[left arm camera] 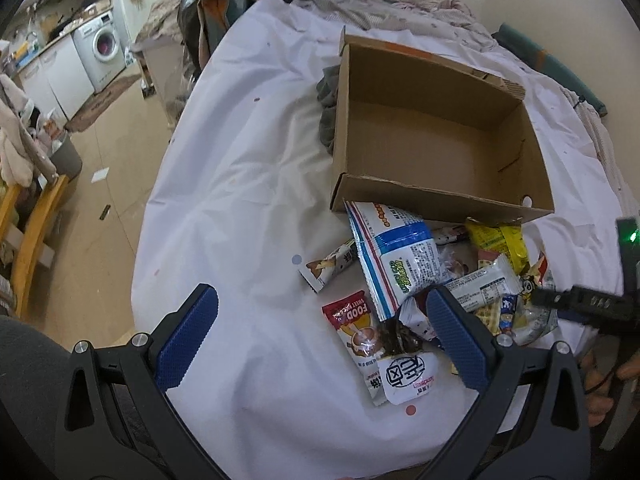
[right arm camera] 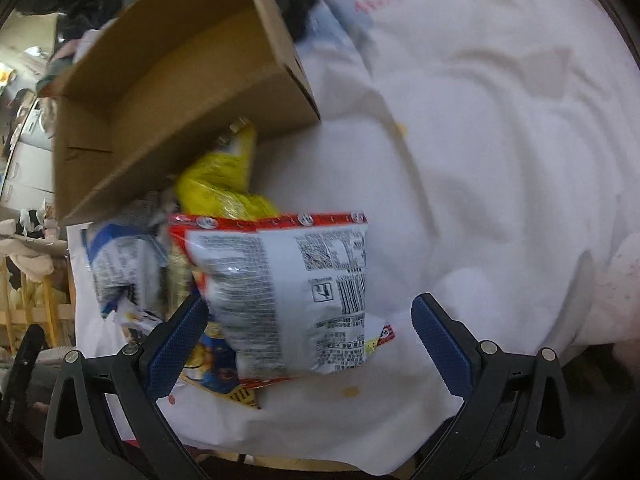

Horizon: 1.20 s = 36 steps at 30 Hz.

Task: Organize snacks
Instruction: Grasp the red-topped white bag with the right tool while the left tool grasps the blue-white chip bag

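An open cardboard box (left arm camera: 420,128) lies empty on the white sheet (left arm camera: 240,184), also seen in the right wrist view as the box (right arm camera: 168,80). In front of it lies a pile of snack packets: a blue-and-white bag (left arm camera: 396,256), a yellow bag (left arm camera: 500,244), a red "FOOD" sachet (left arm camera: 356,328). My left gripper (left arm camera: 320,336) is open above the sheet, with the red sachet between its fingers, untouched. My right gripper (right arm camera: 308,340) is open around a red-edged white bag (right arm camera: 288,292) that lies on the pile next to a yellow bag (right arm camera: 224,184).
The sheet covers a bed or table with its left edge dropping to a wooden floor (left arm camera: 104,152). A washing machine (left arm camera: 102,52) and cabinets stand at the far left. Dark clothing (left arm camera: 328,108) is bunched behind the box. The other gripper's black body (left arm camera: 592,304) shows at the right.
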Motion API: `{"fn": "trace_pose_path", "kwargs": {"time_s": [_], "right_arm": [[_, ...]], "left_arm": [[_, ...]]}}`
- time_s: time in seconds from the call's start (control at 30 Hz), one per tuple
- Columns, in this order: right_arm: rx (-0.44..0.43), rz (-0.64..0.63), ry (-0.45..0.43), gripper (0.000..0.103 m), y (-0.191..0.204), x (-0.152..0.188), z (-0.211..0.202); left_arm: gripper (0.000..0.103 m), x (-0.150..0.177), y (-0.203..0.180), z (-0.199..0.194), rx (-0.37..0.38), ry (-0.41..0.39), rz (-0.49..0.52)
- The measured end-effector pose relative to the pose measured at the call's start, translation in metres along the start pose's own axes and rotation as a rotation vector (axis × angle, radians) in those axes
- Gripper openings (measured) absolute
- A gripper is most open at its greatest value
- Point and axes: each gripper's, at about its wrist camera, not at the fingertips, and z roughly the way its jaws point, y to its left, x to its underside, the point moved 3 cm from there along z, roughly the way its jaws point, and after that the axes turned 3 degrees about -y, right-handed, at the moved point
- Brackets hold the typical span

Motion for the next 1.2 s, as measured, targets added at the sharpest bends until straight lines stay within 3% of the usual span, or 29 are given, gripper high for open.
{"fn": "trace_pose_path", "kwargs": {"time_s": [0.13, 0.3, 0.4, 0.6, 0.77, 1.03, 1.2], "right_arm": [[-0.018, 0.009, 0.061, 0.092, -0.001, 0.01, 0.016], [-0.008, -0.074, 0.02, 0.065, 0.01, 0.012, 0.004], [-0.006, -0.091, 0.011, 0.056, 0.012, 0.021, -0.007], [-0.065, -0.098, -0.093, 0.054, 0.013, 0.033, -0.053], [-0.134, -0.122, -0.22, 0.054, 0.023, 0.015, -0.088], [-0.2, -0.073, -0.225, 0.054, 0.02, 0.001, -0.069], [-0.145, -0.051, -0.217, 0.054, 0.015, -0.005, -0.061]], "left_arm": [[0.103, -0.005, 0.004, 0.011, 0.015, 0.055, -0.044], [0.103, -0.01, 0.008, 0.021, 0.023, 0.109, -0.087], [0.103, -0.015, 0.01, 0.026, 0.039, 0.151, -0.116], [0.103, -0.03, 0.012, 0.032, 0.038, 0.165, -0.155], [0.102, -0.04, -0.009, 0.044, 0.078, 0.199, -0.148], [0.101, -0.035, -0.051, 0.092, 0.042, 0.272, -0.082], [0.091, -0.027, -0.066, 0.12, 0.028, 0.328, -0.035]]}}
